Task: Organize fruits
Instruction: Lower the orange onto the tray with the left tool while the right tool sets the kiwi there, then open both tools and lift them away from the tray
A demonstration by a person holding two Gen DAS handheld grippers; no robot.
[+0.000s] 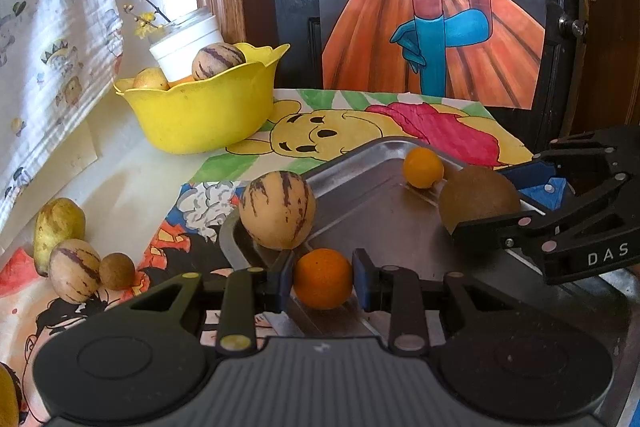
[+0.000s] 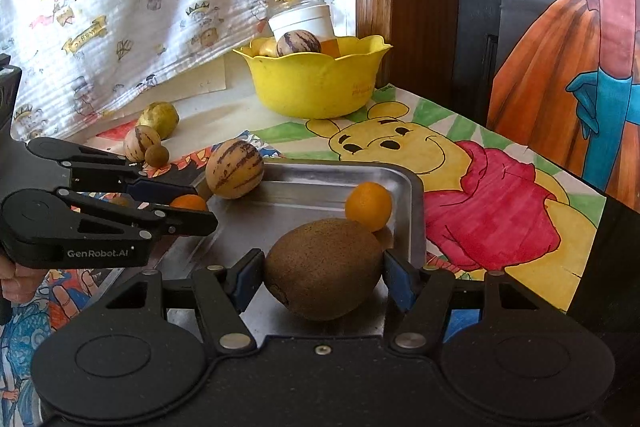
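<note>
tray: metal tray (image 2: pixel 404 187) sits on drawings on the counter; raised rim all round, bare floor in the middle between the fruits.
tray edges: striped melon (image 1: pixel 278 209) leans on the tray's far-left rim, from the right wrist view; small orange (image 2: pixel 369 205) sits in the far-right corner.
left gripper (image 1: pixel 323 279): low over the tray's left edge, jaws closed on an orange (image 1: pixel 323 279), pads touching both sides.
right gripper (image 2: pixel 322 281): low over the tray's near edge, jaws closed on a brown kiwi (image 2: pixel 322 281) resting on the tray floor, just beside the small orange.
bowl: yellow bowl (image 1: pixel 200 111) near the counter's back edge, well apart from the tray; holds a striped melon, a yellow fruit, and a white jar (image 1: pixel 186 45).
loose on counter: left of tray, a yellow-green fruit (image 1: pixel 58 227), a striped melon (image 1: pixel 76 269), a small brown fruit (image 1: pixel 117 270), all touching.
count: striped melons 3; oranges 2; kiwi 1.
</note>
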